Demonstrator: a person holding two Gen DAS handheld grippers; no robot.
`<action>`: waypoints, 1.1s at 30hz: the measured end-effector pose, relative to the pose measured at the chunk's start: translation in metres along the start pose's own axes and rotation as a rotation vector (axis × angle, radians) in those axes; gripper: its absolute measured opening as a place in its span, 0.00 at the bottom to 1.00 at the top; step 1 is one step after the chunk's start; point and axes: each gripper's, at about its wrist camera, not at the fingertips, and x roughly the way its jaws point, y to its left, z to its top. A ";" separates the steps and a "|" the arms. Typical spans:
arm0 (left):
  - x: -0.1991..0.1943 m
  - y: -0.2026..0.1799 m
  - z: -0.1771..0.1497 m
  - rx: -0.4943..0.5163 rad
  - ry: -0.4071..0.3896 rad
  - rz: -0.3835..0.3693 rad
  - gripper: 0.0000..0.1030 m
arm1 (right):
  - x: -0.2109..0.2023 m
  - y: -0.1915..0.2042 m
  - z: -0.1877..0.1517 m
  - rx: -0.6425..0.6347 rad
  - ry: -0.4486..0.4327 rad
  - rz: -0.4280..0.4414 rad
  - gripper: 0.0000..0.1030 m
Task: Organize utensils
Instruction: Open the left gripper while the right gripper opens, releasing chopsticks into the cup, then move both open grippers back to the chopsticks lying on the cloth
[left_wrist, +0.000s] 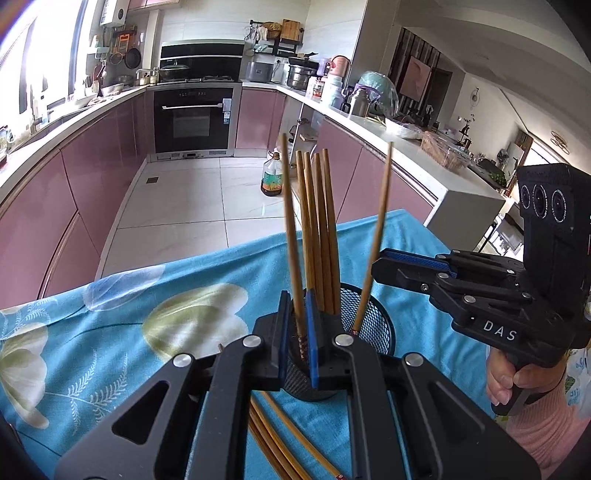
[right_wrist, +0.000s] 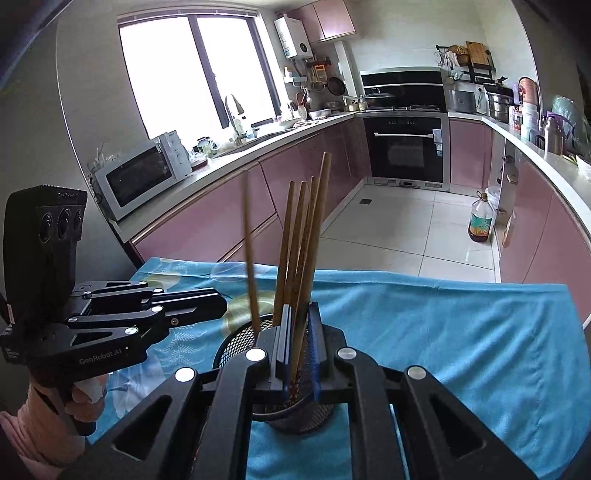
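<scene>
A black mesh cup (left_wrist: 373, 317) (right_wrist: 236, 339) stands on the blue flowered cloth (left_wrist: 110, 332), and several brown chopsticks (left_wrist: 319, 229) (right_wrist: 291, 240) stand upright in it. My left gripper (left_wrist: 297, 295) (right_wrist: 221, 306) is shut on one chopstick (left_wrist: 290, 221), whose patterned lower end hangs at the cup's near rim. In the right wrist view that stick (right_wrist: 248, 240) looks blurred. From the other side my right gripper (right_wrist: 300, 308) (left_wrist: 376, 264) is shut on another chopstick (right_wrist: 317, 221) (left_wrist: 380, 214), which leans outward with its lower end inside the cup.
More loose chopsticks (left_wrist: 280, 443) lie on the cloth under my left gripper. The table's far edge (right_wrist: 406, 275) drops to a tiled floor where an oil bottle (left_wrist: 272, 177) stands. A person's hand (left_wrist: 506, 384) holds the right gripper's handle. Pink cabinets line both sides.
</scene>
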 end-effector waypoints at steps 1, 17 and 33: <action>-0.001 -0.002 0.000 -0.002 -0.003 0.001 0.08 | 0.001 0.000 0.000 0.001 -0.001 0.001 0.09; -0.047 0.002 -0.031 -0.032 -0.115 0.086 0.34 | -0.023 0.017 -0.011 -0.044 -0.045 0.017 0.25; -0.042 0.038 -0.117 -0.116 0.015 0.154 0.34 | -0.001 0.060 -0.078 -0.136 0.129 0.105 0.32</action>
